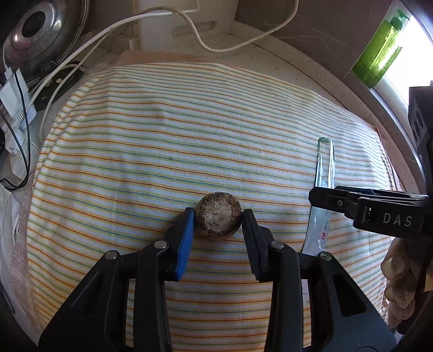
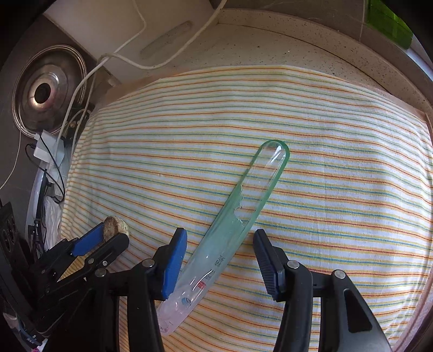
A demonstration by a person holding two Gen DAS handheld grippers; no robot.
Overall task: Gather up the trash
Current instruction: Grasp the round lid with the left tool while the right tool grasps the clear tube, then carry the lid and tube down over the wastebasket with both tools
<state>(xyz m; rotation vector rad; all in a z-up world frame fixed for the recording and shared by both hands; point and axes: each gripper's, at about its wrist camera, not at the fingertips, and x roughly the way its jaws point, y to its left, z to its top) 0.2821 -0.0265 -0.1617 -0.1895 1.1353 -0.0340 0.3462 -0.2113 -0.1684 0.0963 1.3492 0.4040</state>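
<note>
Left gripper (image 1: 218,216): fingers spread, flanking round brown cork (image 1: 218,218).
Right gripper (image 2: 219,238): spread over clear plastic wrapper (image 2: 243,205).

Striped cloth (image 1: 189,135), thin orange, green, blue lines on white, spread over speckled countertop (image 1: 297,67). Steel pot lid (image 1: 35,29) with dark knob at 10 o'clock, leaning on wall. White cable (image 1: 205,46) looping across 12 o'clock, past white cutting board (image 1: 186,19) standing upright. White power adapter (image 1: 13,100) with black cord at 9 o'clock. Green pump bottle (image 1: 379,51) at 2 o'clock on window ledge.
</note>
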